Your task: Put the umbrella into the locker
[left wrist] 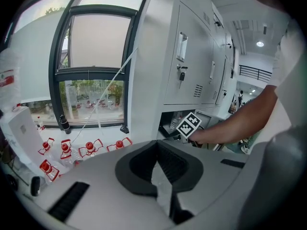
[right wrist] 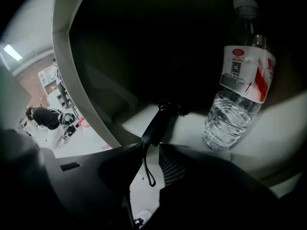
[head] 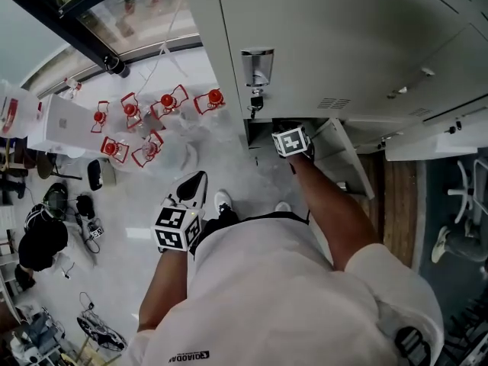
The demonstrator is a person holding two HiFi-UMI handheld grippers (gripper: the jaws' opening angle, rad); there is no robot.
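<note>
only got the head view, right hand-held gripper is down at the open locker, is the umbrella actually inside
Observer: Yes. The umbrella lies on the locker floor, and the right hand-held gripper grips the end of its handle at the jaw tips.
Operator: anything else in there
Observer: A water bottle stands upright to the right of the umbrella, apart from it.
Operator: strap snagged on anything
Observer: No, the wrist strap hangs loose between the jaws.
</note>
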